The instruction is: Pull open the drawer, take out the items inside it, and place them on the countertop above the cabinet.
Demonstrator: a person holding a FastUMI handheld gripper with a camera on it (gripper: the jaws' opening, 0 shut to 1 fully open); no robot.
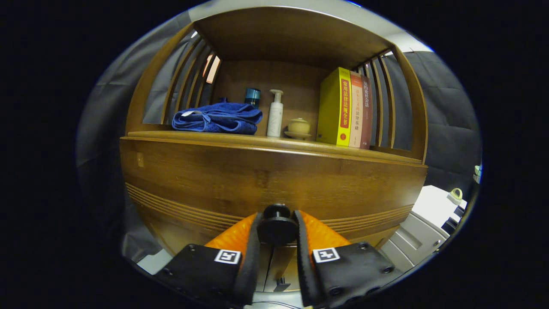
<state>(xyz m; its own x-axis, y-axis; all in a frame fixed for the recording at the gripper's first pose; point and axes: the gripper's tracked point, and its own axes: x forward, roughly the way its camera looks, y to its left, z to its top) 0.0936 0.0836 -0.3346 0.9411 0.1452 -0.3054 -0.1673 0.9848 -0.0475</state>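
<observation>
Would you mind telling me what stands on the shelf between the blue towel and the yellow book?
In the gripper view, a white pump bottle and a small lidded cup stand between the blue towel and the yellow book. The gripper holds the drawer knob.

The hand-held gripper (277, 227) is closed on the round black knob (277, 225) of the drawer (214, 180). One finger presses on each side of the knob. The drawer front is brown wood with thin lines cut along its low part. Above it is the counter (223, 138) of the wooden cabinet. On the counter lies a folded blue towel (218, 118). Behind the towel stands a dark blue cup (252, 96). Next to the towel is a white pump bottle (275, 113), then a small cream pot (298, 127) on a saucer. Three books (348, 109) stand upright beside the pot.
</observation>
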